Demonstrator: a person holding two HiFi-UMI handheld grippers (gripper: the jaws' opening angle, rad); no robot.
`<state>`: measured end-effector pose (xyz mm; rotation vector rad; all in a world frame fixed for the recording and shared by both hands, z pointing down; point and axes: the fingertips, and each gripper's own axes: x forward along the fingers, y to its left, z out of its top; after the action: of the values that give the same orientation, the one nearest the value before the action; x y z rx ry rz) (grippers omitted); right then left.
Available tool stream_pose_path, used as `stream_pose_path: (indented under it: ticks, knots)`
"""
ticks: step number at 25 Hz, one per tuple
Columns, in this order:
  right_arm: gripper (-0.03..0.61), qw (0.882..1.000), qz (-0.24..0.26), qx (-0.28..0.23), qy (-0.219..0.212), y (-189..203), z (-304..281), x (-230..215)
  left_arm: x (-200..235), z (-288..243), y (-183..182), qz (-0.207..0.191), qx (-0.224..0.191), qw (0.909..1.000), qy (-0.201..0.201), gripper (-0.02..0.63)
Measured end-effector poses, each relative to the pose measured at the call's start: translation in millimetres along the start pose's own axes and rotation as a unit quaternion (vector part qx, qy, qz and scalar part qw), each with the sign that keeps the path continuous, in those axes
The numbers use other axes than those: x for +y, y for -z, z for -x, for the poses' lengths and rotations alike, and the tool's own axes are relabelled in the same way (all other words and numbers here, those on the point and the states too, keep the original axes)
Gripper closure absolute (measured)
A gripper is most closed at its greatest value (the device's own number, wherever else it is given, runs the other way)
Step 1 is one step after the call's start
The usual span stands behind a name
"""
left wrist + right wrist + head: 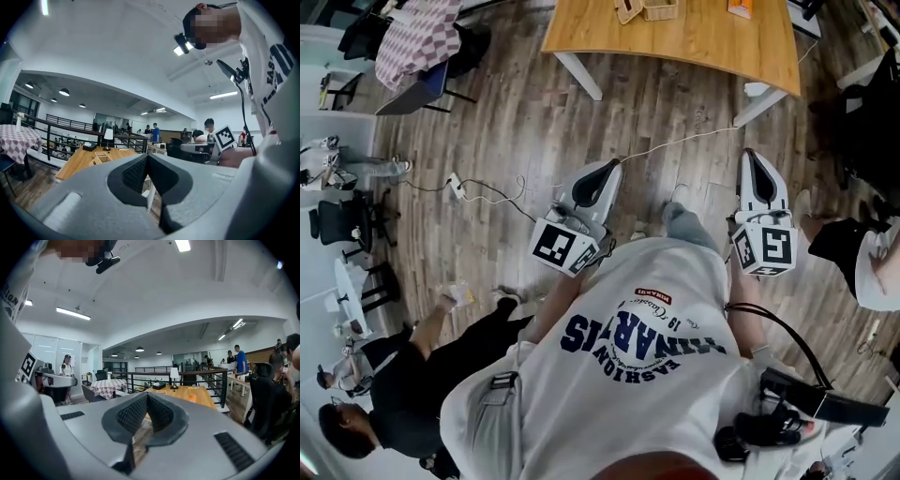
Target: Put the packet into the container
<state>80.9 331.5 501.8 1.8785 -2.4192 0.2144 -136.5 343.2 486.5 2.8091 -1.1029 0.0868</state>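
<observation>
I stand on the wood floor, well back from the wooden table (703, 42). On its far edge sit an orange packet (739, 7) and small wooden containers (659, 10). My left gripper (611, 167) and right gripper (753, 156) are held at waist height and point toward the table. In the left gripper view the pads of the left gripper (146, 157) meet with nothing between them, and a wooden container (101, 156) shows far off. The right gripper (146, 397) is likewise shut and empty, with the orange packet (192, 398) distant on the table.
A white cable (675, 142) runs across the floor from the table leg. A chair under a checked cloth (417, 42) stands at the back left. One person in black (403, 384) is close on my left, and another (872, 253) on my right. A black railing (206, 376) runs behind the table.
</observation>
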Motion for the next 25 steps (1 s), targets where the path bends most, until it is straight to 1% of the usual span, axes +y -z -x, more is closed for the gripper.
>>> stream_pose_path:
  ticks: [7, 14, 17, 20, 25]
  knots:
    - [0.569, 1.0, -0.007, -0.007, -0.003, -8, -45, -60, 13, -72, -14, -0.004, -0.003, 1.0, -0.007, 0.614]
    - [0.569, 1.0, -0.003, -0.003, -0.025, -3, -80, -108, 14, -122, -25, 0.0, -0.003, 0.9993, -0.038, 0.614]
    - [0.569, 0.999, -0.006, 0.001, -0.032, 2, -94, -119, 15, -132, -25, 0.005, 0.001, 0.9988, -0.049, 0.614]
    - [0.569, 0.999, -0.011, -0.001, -0.039, 3, -102, -122, 15, -134, -22, -0.002, 0.011, 0.9984, -0.056, 0.614]
    - [0.569, 0.999, -0.005, -0.013, -0.041, -8, -116, -129, 25, -150, -20, 0.004, 0.01, 0.9982, -0.059, 0.614]
